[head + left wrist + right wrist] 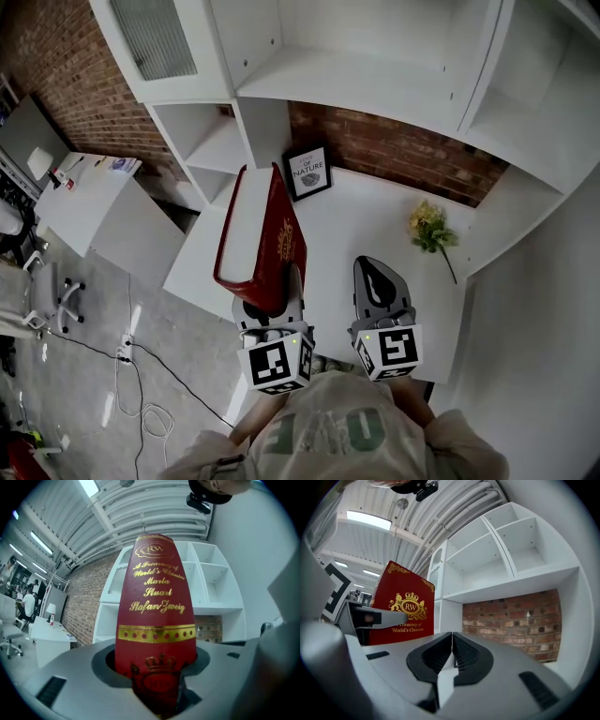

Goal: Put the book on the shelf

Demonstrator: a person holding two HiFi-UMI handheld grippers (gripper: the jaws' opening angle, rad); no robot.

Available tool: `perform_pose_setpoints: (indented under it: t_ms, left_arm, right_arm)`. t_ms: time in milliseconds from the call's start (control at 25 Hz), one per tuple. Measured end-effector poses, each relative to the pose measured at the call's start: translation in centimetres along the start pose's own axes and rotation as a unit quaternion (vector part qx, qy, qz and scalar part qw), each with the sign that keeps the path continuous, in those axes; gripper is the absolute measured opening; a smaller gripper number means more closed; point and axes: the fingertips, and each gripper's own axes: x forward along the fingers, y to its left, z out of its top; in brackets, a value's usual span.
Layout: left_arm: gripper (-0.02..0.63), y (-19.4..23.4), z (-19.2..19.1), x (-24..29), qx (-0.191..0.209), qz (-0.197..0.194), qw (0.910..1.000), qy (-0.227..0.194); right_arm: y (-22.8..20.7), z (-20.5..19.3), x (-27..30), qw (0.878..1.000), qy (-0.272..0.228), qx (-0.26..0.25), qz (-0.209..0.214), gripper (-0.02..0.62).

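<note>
One book, two grippers, and single pieces around them

There was one red book (261, 239) and two grippers, the left gripper (272, 302) and the right gripper (376, 274), each with one marker cube. Also counted were one white desk (361, 220), one framed picture (308, 172), one sprig of yellow flowers (429, 228), one white shelf unit (356, 75), one side table (98, 202) and one office chair (47, 295).

Near end of book (281, 239) behind left gripper (271, 307)
</note>
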Motion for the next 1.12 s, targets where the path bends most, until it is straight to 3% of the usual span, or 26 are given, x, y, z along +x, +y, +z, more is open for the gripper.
perform_pose_setpoints:
  t_ms: [280, 520, 680, 840, 1000, 1120]
  left_arm:
    - [0.249, -5.6, 4.0, 4.0, 0.005, -0.085, 0.9957, -0.038]
    - [0.249, -9.5, 12.7, 7.6, 0.023, -0.137, 0.9845, -0.107]
    - [0.249, -11.2, 18.1, 9.7, 0.031, -0.153, 0.9767, -0.147]
    - [0.249, -12.3, 21.5, 10.9, 0.024, -0.166, 0.9738, -0.154]
    - [0.249, -13.8, 22.9, 12.0, 0.064, -0.175, 0.9747, -0.124]
    - [0.250, -14.1, 23.3, 11.9, 0.072, -0.185, 0.9728, -0.120]
  right_arm:
    - [-2.5, -0.5, -2.1, 0.999, 0.011, 0.018, -0.050, 0.017]
    - [-4.4, -0.9, -3.9, 0.995, 0.016, 0.043, -0.087, 0.017]
    - [-5.6, -1.0, -4.9, 0.993, 0.020, 0.053, -0.108, 0.017]
    - [-6.1, -1.5, -5.8, 0.990, 0.025, 0.068, -0.118, 0.017]
    - [-7.0, -1.2, -6.3, 0.988, 0.017, 0.077, -0.132, 0.017]
    - [-7.4, -0.8, -6.7, 0.987, 0.008, 0.083, -0.137, 0.017]
